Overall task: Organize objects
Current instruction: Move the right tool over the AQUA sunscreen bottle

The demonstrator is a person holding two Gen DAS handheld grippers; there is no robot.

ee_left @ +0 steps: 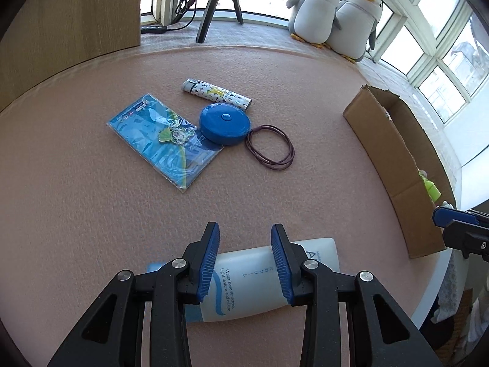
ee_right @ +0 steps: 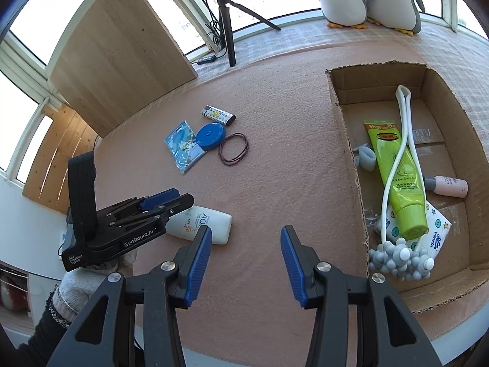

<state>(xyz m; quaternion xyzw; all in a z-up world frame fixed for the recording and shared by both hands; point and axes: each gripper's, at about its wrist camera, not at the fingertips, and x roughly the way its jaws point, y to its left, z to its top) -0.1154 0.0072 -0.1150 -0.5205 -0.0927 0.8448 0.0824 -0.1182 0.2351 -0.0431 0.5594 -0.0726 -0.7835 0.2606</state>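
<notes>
Sunscreen bottle (ee_left: 269, 278) lies near the worktop's (ee_left: 91, 214) front edge, left gripper (ee_left: 245, 260) spread wide around it; right gripper (ee_right: 246, 264) wide, empty.

2 plush penguins (ee_left: 333, 15), a tripod (ee_left: 218, 0) and wooden board (ee_right: 119, 52) behind.

I am viewing a white sunscreen bottle (ee_left: 259, 284) lying flat on the pink mat; a cardboard box (ee_right: 351, 165) is sitting open, holding a green tube (ee_right: 397, 177).
</notes>
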